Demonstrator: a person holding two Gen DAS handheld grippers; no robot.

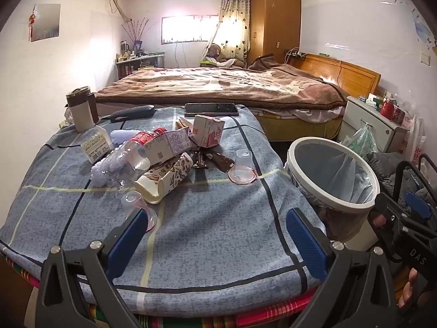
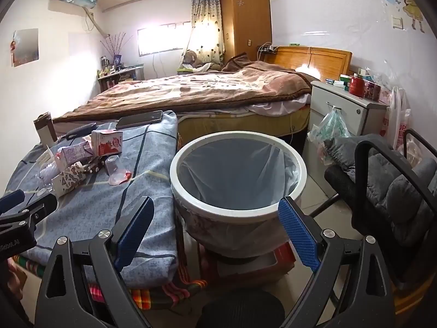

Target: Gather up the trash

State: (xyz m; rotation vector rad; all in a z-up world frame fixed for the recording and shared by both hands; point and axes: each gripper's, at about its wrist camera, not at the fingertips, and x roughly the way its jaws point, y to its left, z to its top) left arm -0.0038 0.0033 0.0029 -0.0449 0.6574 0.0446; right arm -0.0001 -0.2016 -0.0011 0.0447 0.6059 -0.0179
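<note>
Nothing is collected yet: the lined bin [image 2: 237, 175] looks empty, while cartons, a bottle and cups [image 1: 164, 158] litter the surface [image 1: 218, 218]. Both grippers' fingers [image 1: 128, 240] [image 2: 297, 232] are spread, holding nothing.

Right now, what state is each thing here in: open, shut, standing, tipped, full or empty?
left tongs: open, holding nothing.
right tongs: open, holding nothing.
trash bin: upright, lined with a bag, no trash seen inside.
paper cup: tipped on its side.
plastic bottle: lying down, crumpled.
red-and-white carton: standing, top torn open.
phone: flat, screen dark.
tumbler: upright, lid on.
</note>
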